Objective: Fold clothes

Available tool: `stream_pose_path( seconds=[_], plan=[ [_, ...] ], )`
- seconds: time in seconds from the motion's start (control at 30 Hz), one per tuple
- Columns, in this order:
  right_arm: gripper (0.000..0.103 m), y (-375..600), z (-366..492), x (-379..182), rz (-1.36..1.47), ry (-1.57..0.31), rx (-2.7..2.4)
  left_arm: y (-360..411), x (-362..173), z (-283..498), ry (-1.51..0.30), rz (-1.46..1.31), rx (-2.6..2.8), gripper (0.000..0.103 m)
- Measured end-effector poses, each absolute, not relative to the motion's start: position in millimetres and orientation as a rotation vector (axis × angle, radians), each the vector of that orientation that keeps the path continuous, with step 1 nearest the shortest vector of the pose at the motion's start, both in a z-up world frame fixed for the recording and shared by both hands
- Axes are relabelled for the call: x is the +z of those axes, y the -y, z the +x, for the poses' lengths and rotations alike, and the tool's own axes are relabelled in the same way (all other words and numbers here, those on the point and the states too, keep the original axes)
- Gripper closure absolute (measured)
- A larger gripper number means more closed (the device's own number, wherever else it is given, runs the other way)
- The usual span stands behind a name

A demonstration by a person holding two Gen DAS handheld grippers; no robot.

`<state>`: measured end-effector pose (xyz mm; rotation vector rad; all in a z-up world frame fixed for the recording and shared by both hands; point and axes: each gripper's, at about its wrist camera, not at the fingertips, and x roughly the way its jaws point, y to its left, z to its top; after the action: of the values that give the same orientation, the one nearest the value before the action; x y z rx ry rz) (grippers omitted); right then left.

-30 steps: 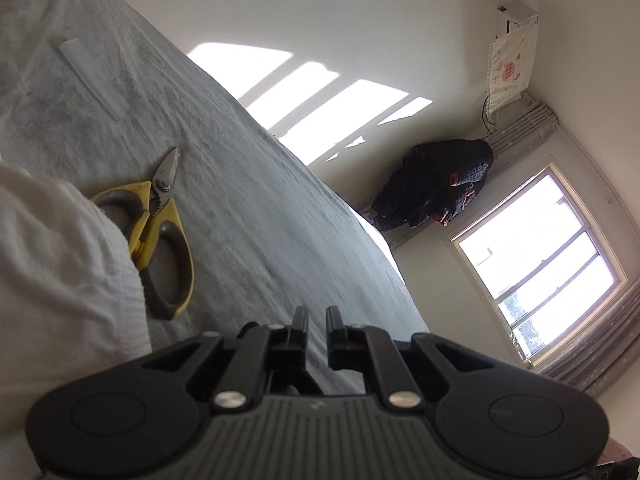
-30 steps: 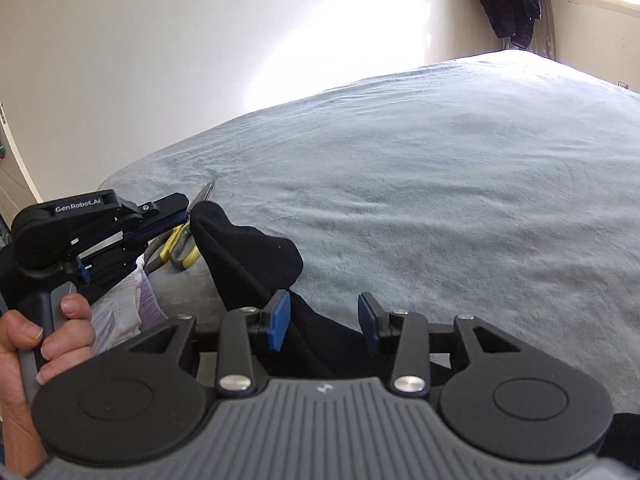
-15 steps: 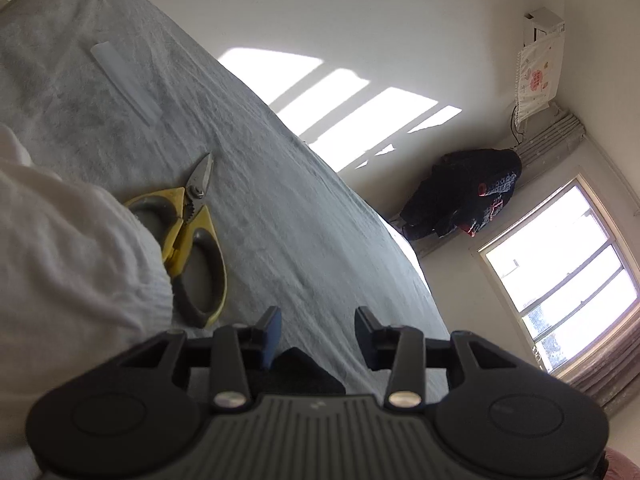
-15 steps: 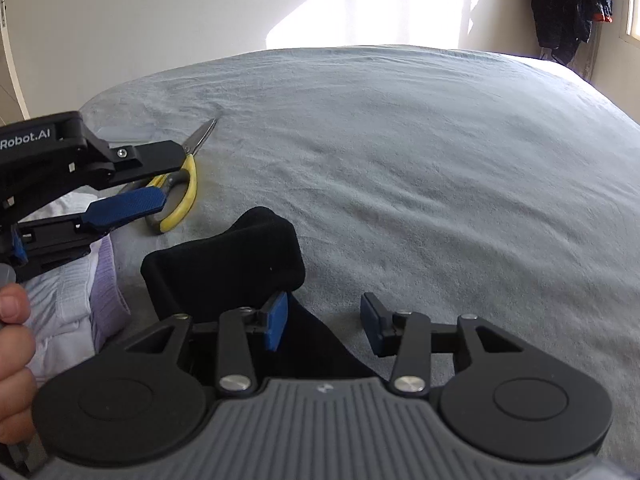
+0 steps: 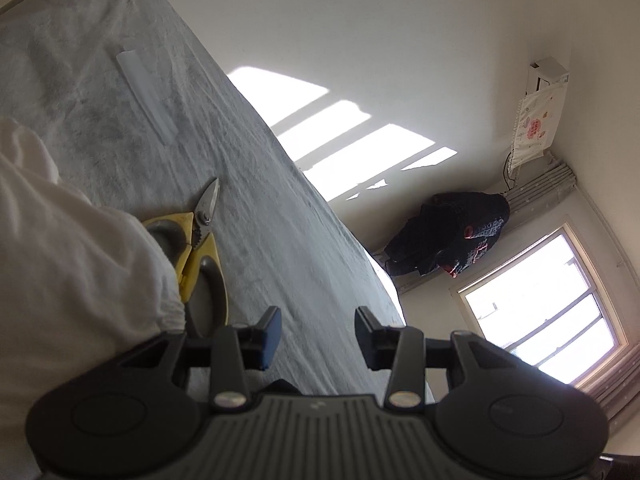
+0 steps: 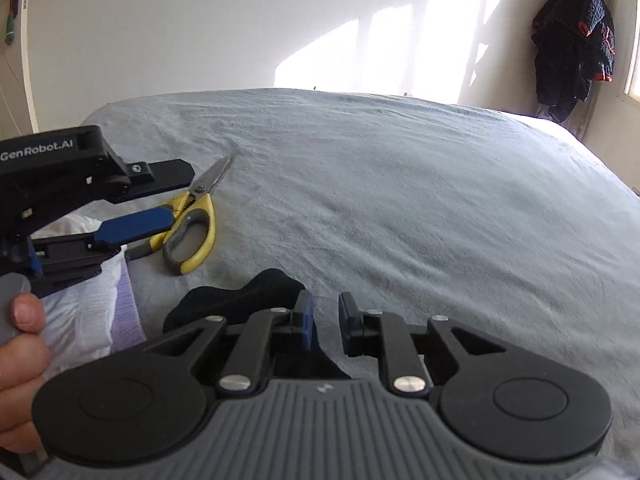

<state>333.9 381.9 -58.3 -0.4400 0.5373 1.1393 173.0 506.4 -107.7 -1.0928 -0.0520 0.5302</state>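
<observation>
A small black garment lies crumpled on the grey bed sheet, just ahead of and under my right gripper. The right gripper's jaws stand a small gap apart with nothing clearly between them. My left gripper is open and empty, above the sheet; it also shows in the right wrist view, at the left, open. A white garment lies bunched at the left, also seen in the right wrist view.
Yellow-handled scissors lie on the sheet beside the white garment, also in the left wrist view. A white strip lies farther up the bed. Dark clothes hang by the window.
My left gripper opened and drew away from the black garment, which dropped onto the sheet. My right gripper's jaws narrowed and it tilted down over the garment.
</observation>
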Motion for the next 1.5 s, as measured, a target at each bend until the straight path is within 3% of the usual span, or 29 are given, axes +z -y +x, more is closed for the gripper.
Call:
stream_pose_path(
  seconds=[0.03, 0.2, 0.37, 0.47, 0.63, 1.0, 1.37, 1.43, 1.5],
  plan=[
    [0.044, -382.8, 328.9, -55.7, -0.441, -0.535, 1.166, -506.7, -107.3, 172.6, 0.045, -1.092, 0.532, 0.062],
    [0.044, -407.4, 313.2, -57.1, -0.54, -0.506, 1.185, -506.6, -107.5, 173.4, 0.025, -1.084, 0.55, 0.062],
    [0.046, -429.6, 346.0, -71.7, -0.53, -0.624, 1.17, -508.4, -109.0, 173.9, 0.02, -1.087, 0.547, 0.062],
    [0.095, -432.0, 364.8, -84.2, -0.486, -0.736, 1.19, -508.1, -108.1, 177.3, -0.008, -1.067, 0.551, 0.062],
    [0.095, -409.4, 375.0, -70.3, -0.303, -0.69, 1.28, -504.6, -104.2, 186.5, -0.075, -1.015, 0.55, 0.06],
    [0.095, -376.5, 375.2, -19.9, -0.146, -0.57, 1.365, -506.1, -113.5, 199.3, -0.103, -1.148, 0.317, 0.037],
    [0.095, -344.7, 382.9, 1.2, 0.015, -0.566, 1.396, -501.2, -136.3, 218.9, -0.083, -1.322, 0.095, 0.036],
    [0.095, -339.6, 385.0, 1.9, 0.053, -0.58, 1.405, -499.1, -138.0, 220.6, -0.071, -1.331, 0.076, 0.04],
    [0.095, -336.0, 387.2, 1.7, 0.083, -0.594, 1.412, -497.0, -139.7, 222.3, -0.06, -1.34, 0.058, 0.052]
  ],
)
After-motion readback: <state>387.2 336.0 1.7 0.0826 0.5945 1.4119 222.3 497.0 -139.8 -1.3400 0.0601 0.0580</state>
